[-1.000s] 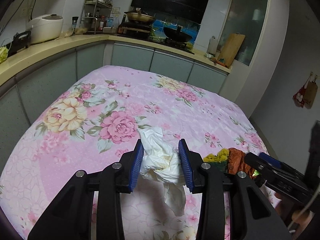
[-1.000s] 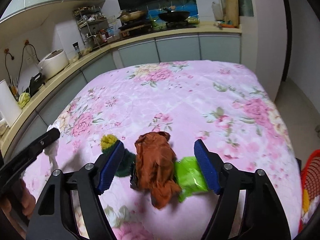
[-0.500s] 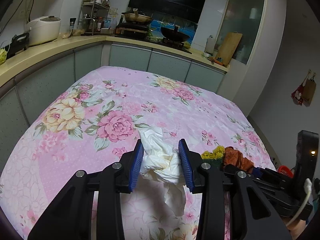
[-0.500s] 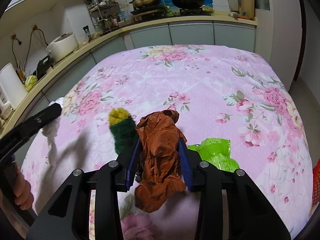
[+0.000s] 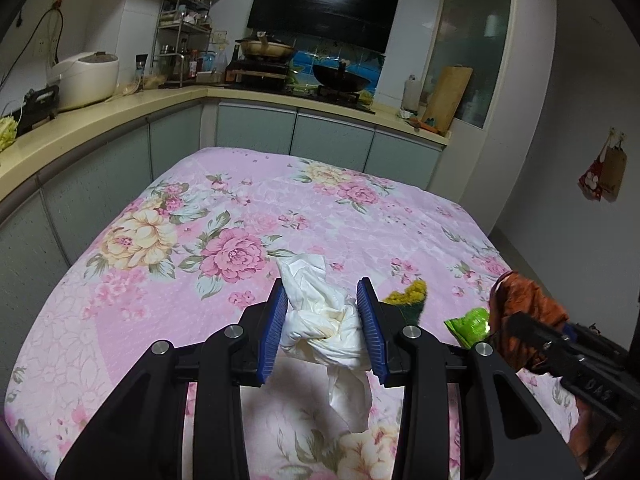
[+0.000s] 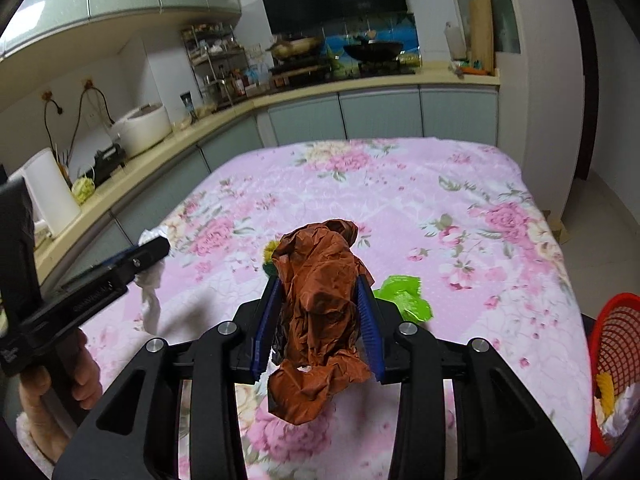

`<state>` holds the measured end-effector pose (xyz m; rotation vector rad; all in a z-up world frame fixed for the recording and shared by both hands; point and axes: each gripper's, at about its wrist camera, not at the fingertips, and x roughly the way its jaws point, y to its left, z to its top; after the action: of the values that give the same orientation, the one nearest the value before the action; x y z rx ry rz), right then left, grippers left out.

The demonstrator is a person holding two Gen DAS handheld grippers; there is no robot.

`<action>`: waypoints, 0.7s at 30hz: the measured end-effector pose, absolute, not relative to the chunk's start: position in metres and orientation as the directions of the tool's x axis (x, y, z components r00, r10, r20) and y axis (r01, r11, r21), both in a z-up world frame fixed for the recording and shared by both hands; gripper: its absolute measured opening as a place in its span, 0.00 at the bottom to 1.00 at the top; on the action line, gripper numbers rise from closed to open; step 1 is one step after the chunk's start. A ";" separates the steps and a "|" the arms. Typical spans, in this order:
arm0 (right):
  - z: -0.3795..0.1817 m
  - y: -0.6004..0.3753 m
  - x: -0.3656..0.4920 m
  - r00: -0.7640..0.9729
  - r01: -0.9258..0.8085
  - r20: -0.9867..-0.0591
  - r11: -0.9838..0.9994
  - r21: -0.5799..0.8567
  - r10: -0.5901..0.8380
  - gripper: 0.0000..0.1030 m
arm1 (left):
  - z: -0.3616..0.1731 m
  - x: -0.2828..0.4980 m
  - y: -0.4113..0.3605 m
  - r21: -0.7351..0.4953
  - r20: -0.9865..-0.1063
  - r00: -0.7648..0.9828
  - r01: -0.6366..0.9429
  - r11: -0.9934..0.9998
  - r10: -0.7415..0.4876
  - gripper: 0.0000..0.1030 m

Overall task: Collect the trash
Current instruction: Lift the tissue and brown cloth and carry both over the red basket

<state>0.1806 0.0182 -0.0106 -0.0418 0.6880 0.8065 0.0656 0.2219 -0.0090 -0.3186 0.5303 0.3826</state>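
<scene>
Right tongs point(image 6: 318, 320), brown wrapper point(image 6: 320, 312) now higher.

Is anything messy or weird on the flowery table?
Yes. A green wrapper and a yellow-and-green scrap lie loose on the flowered cloth. The left gripper clamps crumpled white paper, the right gripper a brown wad.

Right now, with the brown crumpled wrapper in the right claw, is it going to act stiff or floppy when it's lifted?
Probably floppy: the brown wrapper sags below the right claw in creased folds. It looks thin, so likely light. Its crumpled bulk fills the gap between the pads, so slipping seems unlikely.
</scene>
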 end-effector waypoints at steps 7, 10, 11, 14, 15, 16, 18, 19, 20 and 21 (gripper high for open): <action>0.010 -0.015 0.167 0.523 -0.666 -0.531 0.708 0.233 0.667 0.36 | 0.002 0.056 0.202 -0.163 -0.524 0.806 -0.410 0.897 0.273 0.34; 0.016 -0.031 0.164 0.537 -0.660 -0.514 0.713 0.238 0.669 0.36 | 0.007 0.054 0.193 -0.143 -0.516 0.808 -0.407 0.902 0.283 0.34; 0.018 -0.035 0.163 0.542 -0.658 -0.509 0.714 0.237 0.668 0.36 | 0.008 0.054 0.191 -0.136 -0.514 0.808 -0.407 0.903 0.287 0.34; 0.022 -0.046 0.159 0.563 -0.649 -0.496 0.725 0.230 0.661 0.36 | 0.013 0.052 0.182 -0.120 -0.505 0.813 -0.400 0.908 0.291 0.34; 0.024 -0.050 0.158 0.570 -0.647 -0.491 0.728 0.227 0.659 0.36 | 0.015 0.052 0.179 -0.113 -0.500 0.815 -0.398 0.910 0.294 0.34; 0.025 -0.052 0.157 0.573 -0.646 -0.487 0.729 0.227 0.659 0.36 | 0.018 0.051 0.176 -0.105 -0.494 0.817 -0.397 0.912 0.299 0.34; 0.028 -0.061 0.155 0.583 -0.641 -0.474 0.733 0.230 0.659 0.36 | 0.023 0.050 0.169 -0.085 -0.480 0.820 -0.396 0.914 0.311 0.34; 0.030 -0.064 0.154 0.589 -0.638 -0.469 0.735 0.230 0.659 0.36 | 0.025 0.049 0.166 -0.079 -0.475 0.822 -0.395 0.915 0.314 0.34; 0.032 -0.068 0.154 0.596 -0.635 -0.462 0.737 0.230 0.657 0.36 | 0.028 0.049 0.164 -0.075 -0.470 0.825 -0.393 0.917 0.315 0.34; 0.034 -0.072 0.154 0.604 -0.632 -0.455 0.741 0.227 0.654 0.36 | 0.030 0.049 0.161 -0.071 -0.463 0.828 -0.389 0.919 0.315 0.34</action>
<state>0.1537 -0.0716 0.0337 0.0447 0.5449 0.7443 0.0487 0.1609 0.0303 -0.1651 0.4623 0.3752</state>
